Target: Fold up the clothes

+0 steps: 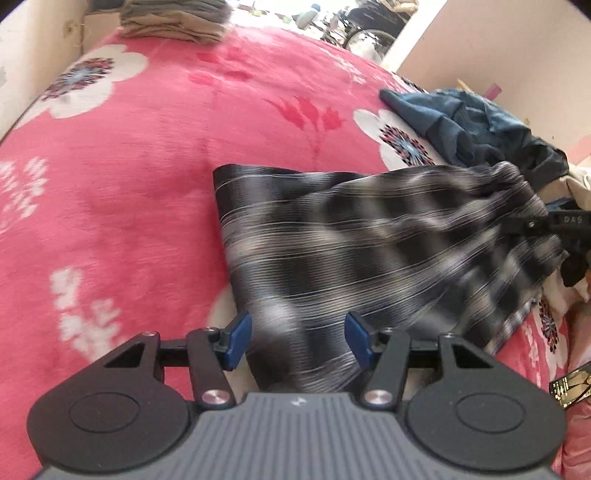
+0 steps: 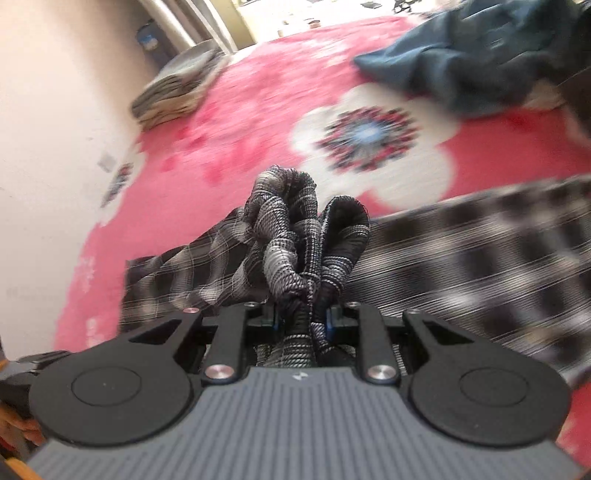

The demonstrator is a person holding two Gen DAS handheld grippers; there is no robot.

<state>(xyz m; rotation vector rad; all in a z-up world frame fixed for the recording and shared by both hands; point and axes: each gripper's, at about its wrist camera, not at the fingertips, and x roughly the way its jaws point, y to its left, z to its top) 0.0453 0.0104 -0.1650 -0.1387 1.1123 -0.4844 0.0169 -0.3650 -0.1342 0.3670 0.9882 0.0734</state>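
The checked cloth [image 1: 369,243] lay spread on the pink flowered blanket [image 1: 129,166], one end lifted. The right gripper [image 2: 302,321] was clamped nearly closed on a bunched fold of that cloth. The left gripper [image 1: 297,341] stood about half open over the near edge; its blue pads [image 1: 238,341] flanked the fabric without pressing it. A dark blue garment [image 1: 461,122] lay crumpled beyond, and a folded stack [image 1: 173,20] sat at the far corner.
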